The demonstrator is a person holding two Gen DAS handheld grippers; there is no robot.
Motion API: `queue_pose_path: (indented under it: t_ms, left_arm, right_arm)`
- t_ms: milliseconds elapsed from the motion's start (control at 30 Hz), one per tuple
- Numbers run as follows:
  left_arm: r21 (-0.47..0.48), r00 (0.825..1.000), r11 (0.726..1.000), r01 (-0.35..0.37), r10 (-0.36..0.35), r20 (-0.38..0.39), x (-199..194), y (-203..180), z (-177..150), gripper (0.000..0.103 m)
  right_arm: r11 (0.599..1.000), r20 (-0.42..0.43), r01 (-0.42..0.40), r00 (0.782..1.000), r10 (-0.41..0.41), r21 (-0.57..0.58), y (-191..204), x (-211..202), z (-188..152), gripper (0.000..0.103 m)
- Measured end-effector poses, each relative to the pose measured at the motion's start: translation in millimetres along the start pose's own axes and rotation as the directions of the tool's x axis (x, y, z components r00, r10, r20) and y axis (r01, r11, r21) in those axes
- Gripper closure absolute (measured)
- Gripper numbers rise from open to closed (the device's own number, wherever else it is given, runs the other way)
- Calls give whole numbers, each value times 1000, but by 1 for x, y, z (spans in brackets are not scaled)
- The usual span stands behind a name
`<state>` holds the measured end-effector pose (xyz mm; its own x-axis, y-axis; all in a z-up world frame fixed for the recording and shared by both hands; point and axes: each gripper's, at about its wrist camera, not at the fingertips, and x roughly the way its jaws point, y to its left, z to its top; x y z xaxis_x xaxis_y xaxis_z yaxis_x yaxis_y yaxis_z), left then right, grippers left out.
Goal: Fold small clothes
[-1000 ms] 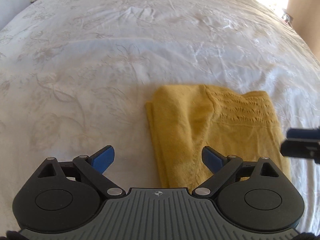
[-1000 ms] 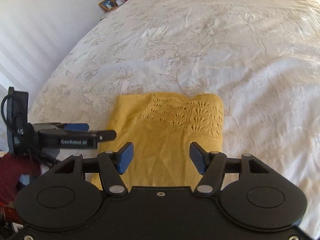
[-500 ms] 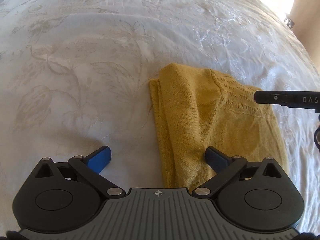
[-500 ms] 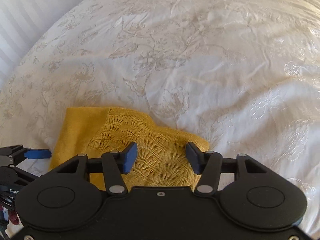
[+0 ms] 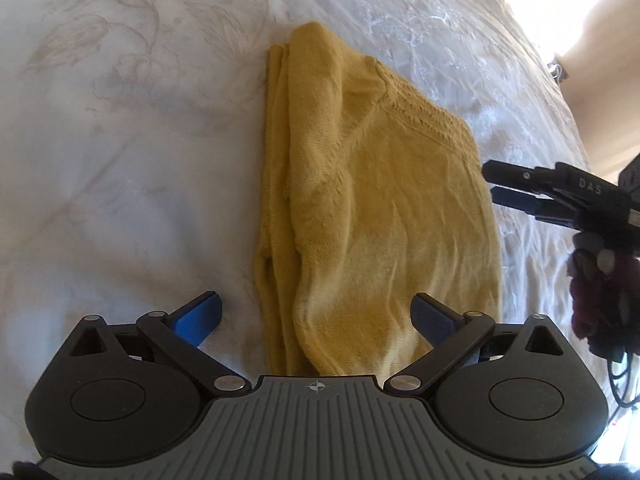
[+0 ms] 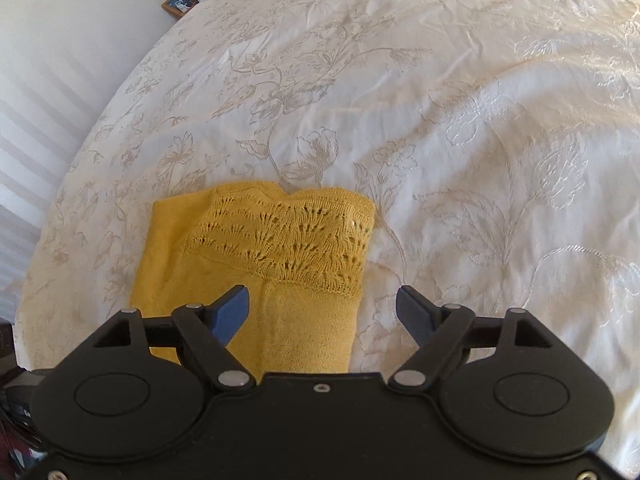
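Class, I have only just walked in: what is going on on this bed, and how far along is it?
A person is folding small clothes with a hand-held tool in each hand. A yellow knitted garment lies already folded into a narrow stack on the white embroidered bedspread. The left tool is open over the near end, one finger on each side. The right tool has just been opening and straddles the right edge. Neither grips the cloth.

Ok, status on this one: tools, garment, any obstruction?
Left tool open, right tool just widened, nothing gripped. Yellow knit top folded flat on bedspread. Nothing in the way.
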<state>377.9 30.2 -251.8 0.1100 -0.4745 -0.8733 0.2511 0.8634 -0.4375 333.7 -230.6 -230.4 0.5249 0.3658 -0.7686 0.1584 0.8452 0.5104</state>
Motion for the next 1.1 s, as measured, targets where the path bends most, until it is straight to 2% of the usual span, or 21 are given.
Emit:
queue_pose_path:
  t_ms: [167,233,333,500,567,600,633,700,733,800,867,933,1033,1100]
  left_arm:
    - [-43,998,997,62,-62,7,23,-3,8,1]
    - [-55,997,996,76,-75,23,28,-1,13,1]
    - [-44,994,993,106,-105,17,30,-1,18,1]
    - [-37,987,987,159,-159,0,23,4,14,5]
    - [-49,986,985,168,-168,0,21,7,9,17]
    - [-53,986,984,168,-168,1,19,9,7,19]
    - [-54,987,985,161,-161,5,19,10,7,28]
    - [-56,990,989,140,-140,1,21,11,10,59]
    - [-67,990,988,139,-140,-7,22,13,11,85]
    - [-110,981,975,191,-193,-14,24,17,11,87]
    - [-92,981,977,191,-193,-22,21,11,12,88]
    - [-87,976,973,212,-215,-21,17,5,12,88]
    - [-125,961,954,274,-276,-2,7,1,10,88]
    - [-107,955,950,294,-296,-4,5,-10,7,88]
  right_arm:
    - [997,-32,-71,997,72,43,-7,28,9,20]
    - [994,-42,-99,994,101,43,-6,38,14,16]
    - [986,-35,-155,987,157,54,-5,46,19,8]
    - [976,-48,-205,977,209,80,-5,49,22,9]
    - [970,-48,-222,973,227,97,-7,46,18,12]
    - [970,-49,-222,972,228,103,-8,44,16,19]
    - [972,-49,-210,975,216,106,-9,41,15,29]
    - [976,-55,-183,980,190,116,-10,39,16,44]
    - [977,-61,-178,981,186,116,-8,40,18,54]
    - [986,-63,-147,986,152,76,0,36,21,59]
    - [993,-60,-118,991,120,29,11,29,23,62]
    - [993,-38,-115,992,117,38,14,18,22,65]
    - [991,-6,-115,993,115,64,11,-2,17,67]
    - [992,0,-100,995,100,75,8,-15,12,67]
